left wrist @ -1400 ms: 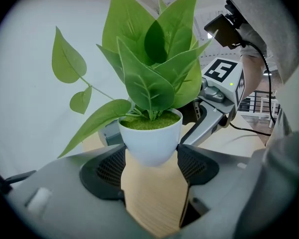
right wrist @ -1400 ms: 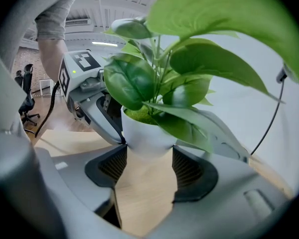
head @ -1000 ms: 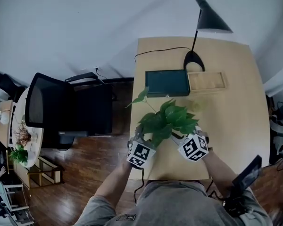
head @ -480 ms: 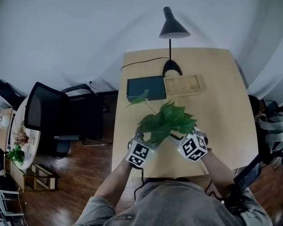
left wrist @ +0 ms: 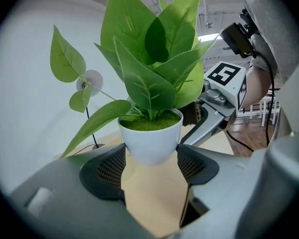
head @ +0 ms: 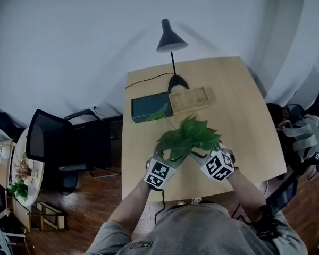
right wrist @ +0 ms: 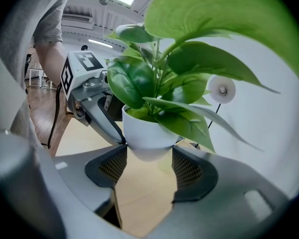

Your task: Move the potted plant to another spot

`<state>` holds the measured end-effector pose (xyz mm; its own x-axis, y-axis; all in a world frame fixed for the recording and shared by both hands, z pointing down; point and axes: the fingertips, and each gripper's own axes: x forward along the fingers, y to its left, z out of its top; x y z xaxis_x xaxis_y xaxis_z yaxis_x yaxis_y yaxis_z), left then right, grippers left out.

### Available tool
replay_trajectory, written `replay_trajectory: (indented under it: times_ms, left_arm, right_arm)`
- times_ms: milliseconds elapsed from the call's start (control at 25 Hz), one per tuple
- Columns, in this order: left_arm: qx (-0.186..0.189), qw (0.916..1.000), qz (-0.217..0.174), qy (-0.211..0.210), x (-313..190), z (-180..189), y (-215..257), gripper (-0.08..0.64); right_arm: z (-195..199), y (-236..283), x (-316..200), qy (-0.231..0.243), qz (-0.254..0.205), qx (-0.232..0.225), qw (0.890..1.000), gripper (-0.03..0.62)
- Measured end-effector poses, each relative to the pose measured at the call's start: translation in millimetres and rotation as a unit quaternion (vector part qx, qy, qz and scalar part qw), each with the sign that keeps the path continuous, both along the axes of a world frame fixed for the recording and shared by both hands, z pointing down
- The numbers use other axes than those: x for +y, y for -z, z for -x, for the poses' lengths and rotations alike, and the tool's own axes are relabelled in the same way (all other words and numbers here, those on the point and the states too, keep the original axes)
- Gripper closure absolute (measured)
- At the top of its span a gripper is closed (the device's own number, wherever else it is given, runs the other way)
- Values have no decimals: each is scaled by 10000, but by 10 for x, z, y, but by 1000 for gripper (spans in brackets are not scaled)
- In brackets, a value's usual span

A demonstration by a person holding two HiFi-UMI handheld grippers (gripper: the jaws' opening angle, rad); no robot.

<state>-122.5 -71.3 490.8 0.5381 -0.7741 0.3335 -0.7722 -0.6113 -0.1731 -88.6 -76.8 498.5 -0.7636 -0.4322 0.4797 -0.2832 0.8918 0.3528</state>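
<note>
left claw (left wrist: 150, 156), right claw (right wrist: 148, 156) clamp potted plant (head: 187, 137) (aloft)

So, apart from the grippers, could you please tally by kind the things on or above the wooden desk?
Potted plant: 1
Desk lamp: 1
Wooden tray: 1
Dark green box: 1
Total: 4

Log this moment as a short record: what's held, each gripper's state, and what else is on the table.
held: potted plant
left gripper: shut on the white pot
right gripper: shut on the pot from the other side
pot position: appears lifted clear of the table
also on table: black lamp, dark box, wooden tray
</note>
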Motion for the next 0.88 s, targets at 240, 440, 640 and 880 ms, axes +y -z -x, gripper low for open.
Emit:
replay_trajectory:
  times_ms: [240,440,640,880]
  left_arm:
    - [12,9991,56,-416,72,-107,21,239]
    - [30,9977,72,-681,115,-251,-23,239]
    - [85,9968,126,-786,44,-460,-46,239]
    - [67,9974,72,-718,-308,-939,-45,239]
  right_arm:
    - [-113,18,100,-431,59,6,9991,302]
    - [-259,-25,163,-705,80,2,9975,302]
    - [-466,-39,101,-786,70,43,9969,302]
    - [-947,-46,-256,-743,29,27,9972,302]
